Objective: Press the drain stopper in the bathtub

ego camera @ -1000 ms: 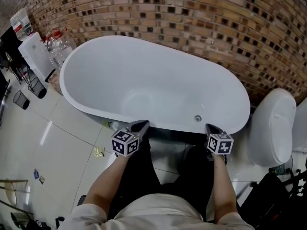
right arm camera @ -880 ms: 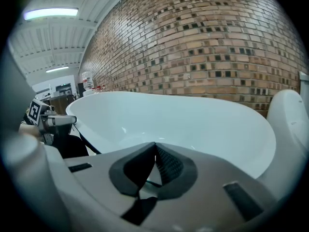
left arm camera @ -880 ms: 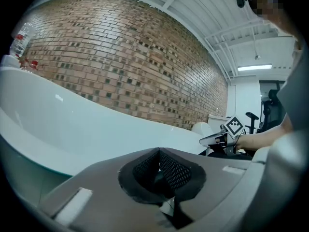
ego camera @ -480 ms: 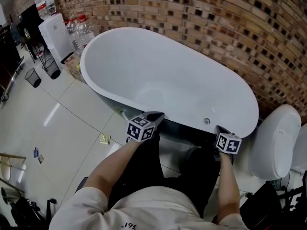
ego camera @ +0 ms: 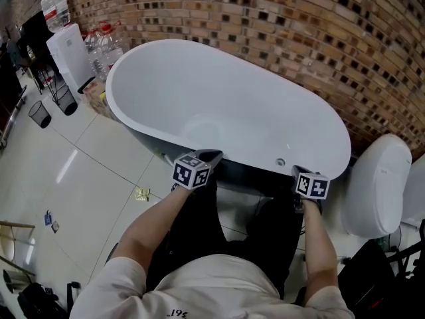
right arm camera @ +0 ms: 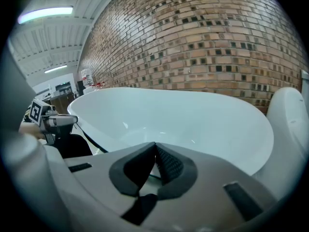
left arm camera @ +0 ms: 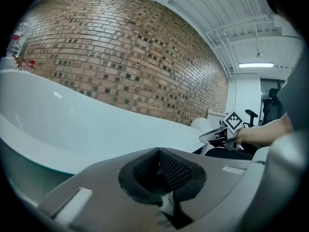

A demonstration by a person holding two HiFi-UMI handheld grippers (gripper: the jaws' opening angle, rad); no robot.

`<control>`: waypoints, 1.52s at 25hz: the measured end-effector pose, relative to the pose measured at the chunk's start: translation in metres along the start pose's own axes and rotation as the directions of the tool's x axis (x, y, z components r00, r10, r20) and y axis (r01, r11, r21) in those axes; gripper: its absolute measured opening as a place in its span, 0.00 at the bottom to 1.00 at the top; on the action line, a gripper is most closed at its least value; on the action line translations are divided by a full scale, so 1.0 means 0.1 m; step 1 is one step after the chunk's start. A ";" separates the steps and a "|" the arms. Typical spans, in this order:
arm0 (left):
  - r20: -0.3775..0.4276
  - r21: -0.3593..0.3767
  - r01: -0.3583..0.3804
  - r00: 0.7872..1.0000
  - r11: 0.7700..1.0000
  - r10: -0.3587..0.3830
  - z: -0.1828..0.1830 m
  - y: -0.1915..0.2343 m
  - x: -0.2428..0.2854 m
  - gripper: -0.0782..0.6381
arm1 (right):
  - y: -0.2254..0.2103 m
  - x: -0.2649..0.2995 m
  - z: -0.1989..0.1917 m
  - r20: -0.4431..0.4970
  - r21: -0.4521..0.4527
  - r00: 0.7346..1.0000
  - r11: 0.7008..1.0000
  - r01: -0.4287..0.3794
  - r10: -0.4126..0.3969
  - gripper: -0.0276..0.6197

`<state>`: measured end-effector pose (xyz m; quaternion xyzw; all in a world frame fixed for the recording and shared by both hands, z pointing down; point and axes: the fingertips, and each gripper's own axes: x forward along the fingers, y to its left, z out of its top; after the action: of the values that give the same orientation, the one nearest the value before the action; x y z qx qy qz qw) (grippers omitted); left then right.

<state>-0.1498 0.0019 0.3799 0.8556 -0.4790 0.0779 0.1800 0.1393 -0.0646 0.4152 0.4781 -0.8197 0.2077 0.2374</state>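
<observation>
A white oval bathtub [ego camera: 199,92] stands against the brick wall. A small round metal fitting [ego camera: 280,162] sits on its inner wall just under the near rim, and a faint round hollow marks the tub floor [ego camera: 199,130]. My left gripper [ego camera: 212,155] is shut with nothing in it, its tips at the near rim. My right gripper [ego camera: 296,171] is also shut on nothing, just outside the rim and right of the fitting. The left gripper view shows the tub wall [left arm camera: 72,124] and the right gripper [left arm camera: 212,136]. The right gripper view looks into the tub [right arm camera: 193,115] and shows the left gripper [right arm camera: 63,121].
A white toilet [ego camera: 375,185] stands right of the tub. Water bottles [ego camera: 106,42], a white unit [ego camera: 70,55] and a black wire basket [ego camera: 41,113] are at the tub's left end. The person's legs [ego camera: 219,224] are close against the tub's front.
The head view swung right, then settled back a little. Both grippers have stayed shut at the tub's near rim, with little movement relative to it.
</observation>
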 end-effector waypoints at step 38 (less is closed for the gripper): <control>0.133 0.311 0.064 0.985 0.948 -0.110 1.71 -0.53 0.12 0.12 | 0.07 -0.12 1.51 0.027 -0.366 0.999 0.931 -0.008 0.019 0.06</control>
<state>-0.1052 -0.0478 0.2139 0.8968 -0.4351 0.0794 0.0125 0.1095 -0.1383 0.2864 0.4232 -0.8506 0.0460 0.3087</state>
